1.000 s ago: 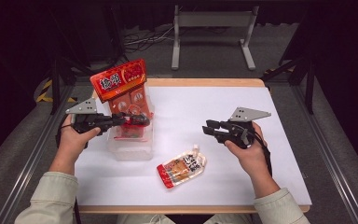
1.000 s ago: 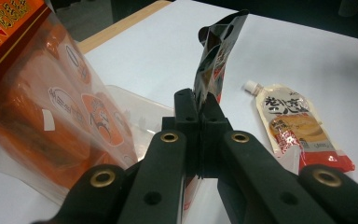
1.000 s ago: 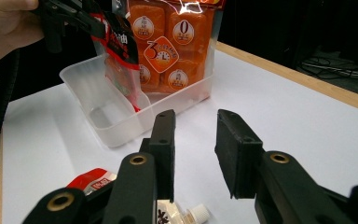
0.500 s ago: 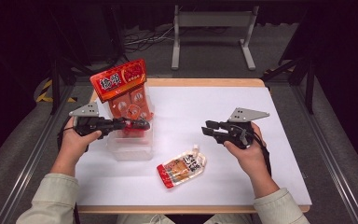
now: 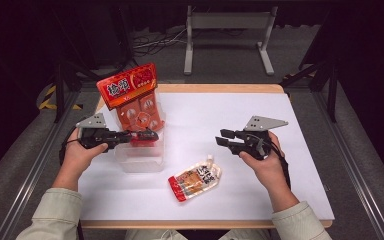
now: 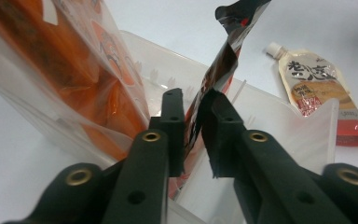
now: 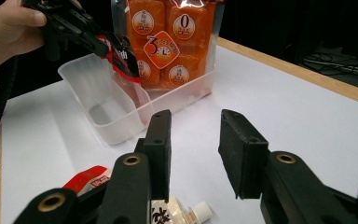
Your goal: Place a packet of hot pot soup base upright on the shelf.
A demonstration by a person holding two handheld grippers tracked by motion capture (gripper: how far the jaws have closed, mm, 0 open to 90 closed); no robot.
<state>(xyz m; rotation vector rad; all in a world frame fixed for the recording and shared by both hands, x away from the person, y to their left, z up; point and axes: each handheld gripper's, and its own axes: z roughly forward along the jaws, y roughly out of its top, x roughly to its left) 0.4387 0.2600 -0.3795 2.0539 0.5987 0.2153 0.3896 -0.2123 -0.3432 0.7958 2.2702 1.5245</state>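
A clear plastic bin [image 5: 141, 166] sits on the left of the white table, with a tall orange snack bag [image 5: 129, 93] upright in its far end. My left gripper [image 5: 148, 135] hovers over the bin, shut on a small red packet [image 5: 144, 139]. In the left gripper view the jaws pinch the packet [image 6: 223, 60] beside the orange bag [image 6: 74, 70]. The packet [image 7: 123, 63] hangs down into the bin [image 7: 74, 79]. A spouted sauce pouch [image 5: 195, 179] lies flat near the front. My right gripper [image 5: 223, 138] is open and holds nothing, right of the bin and above the pouch.
The white table top [image 5: 220, 112] has a wooden edge [image 5: 215, 88] at the back. A grey metal stand [image 5: 227, 30] and cables lie on the floor beyond. The pouch [image 6: 317, 84] lies just past the bin's near wall [image 6: 307, 121].
My left gripper has come down slightly toward the bin with the red packet still in it. The right gripper has edged a little to the left.
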